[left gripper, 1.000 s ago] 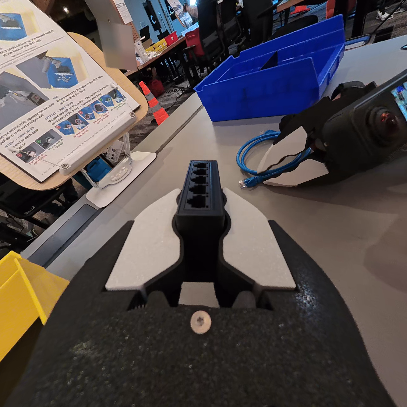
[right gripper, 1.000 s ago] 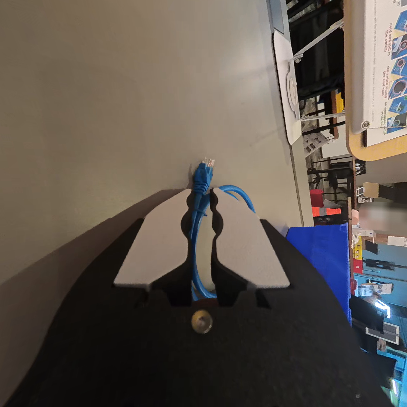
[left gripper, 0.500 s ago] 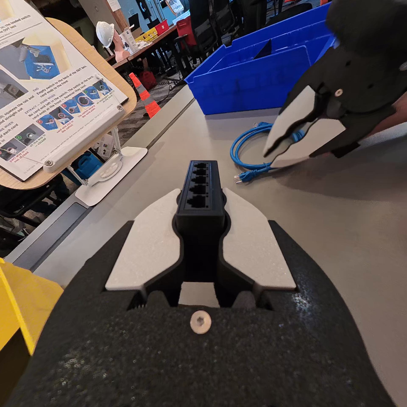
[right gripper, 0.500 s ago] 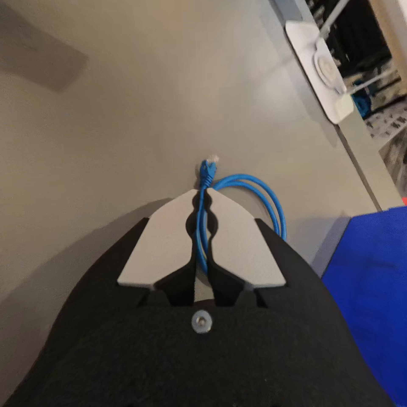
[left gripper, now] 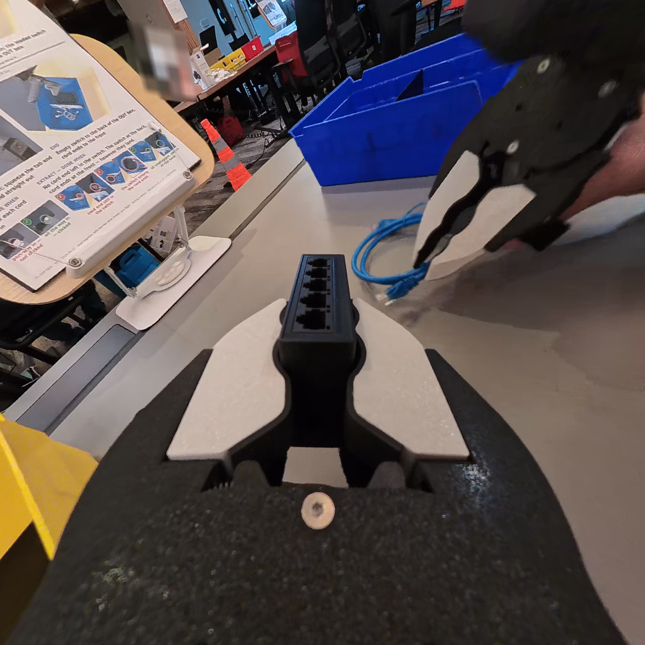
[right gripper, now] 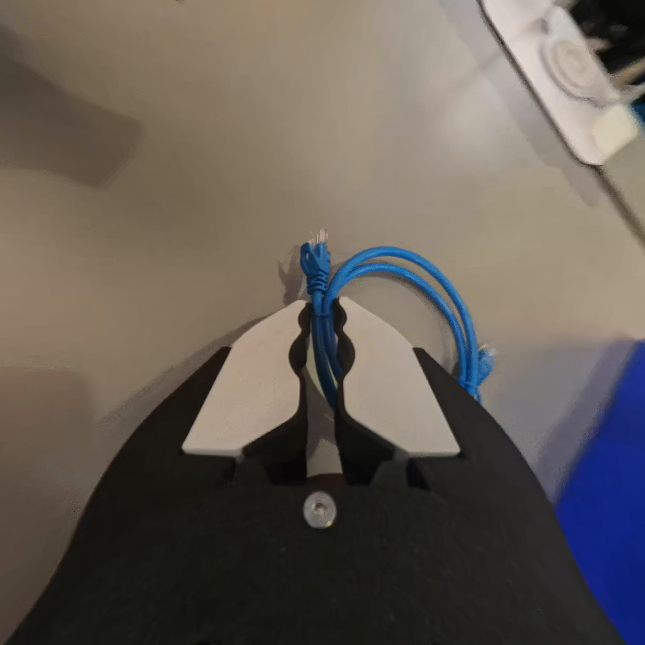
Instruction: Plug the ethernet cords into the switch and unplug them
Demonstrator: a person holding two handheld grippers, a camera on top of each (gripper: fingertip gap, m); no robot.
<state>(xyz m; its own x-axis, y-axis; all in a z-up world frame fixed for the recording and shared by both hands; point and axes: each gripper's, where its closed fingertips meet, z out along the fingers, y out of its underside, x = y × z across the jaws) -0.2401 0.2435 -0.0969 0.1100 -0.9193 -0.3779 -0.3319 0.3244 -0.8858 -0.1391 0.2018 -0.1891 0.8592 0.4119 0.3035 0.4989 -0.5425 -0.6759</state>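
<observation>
Left gripper (left gripper: 319, 316) clamped tight on the black switch (left gripper: 319, 307), port row facing up and all five sockets vacant, held just above the grey table (left gripper: 523, 401). Right gripper (right gripper: 323, 302) pinched shut on the blue ethernet cord (right gripper: 319, 335) just behind its plug (right gripper: 316, 258), clear tip poking forward past the fingertips. Rest of the cord looping off to the side, second plug (right gripper: 485, 363) dangling near the gripper's edge. Over in the left wrist view, right gripper (left gripper: 424, 267) low over the table, beyond and right of the switch. Farther back, blue bin (left gripper: 384, 139); instruction board (left gripper: 87, 167) on its stand, orange cone (left gripper: 227, 160) behind.
</observation>
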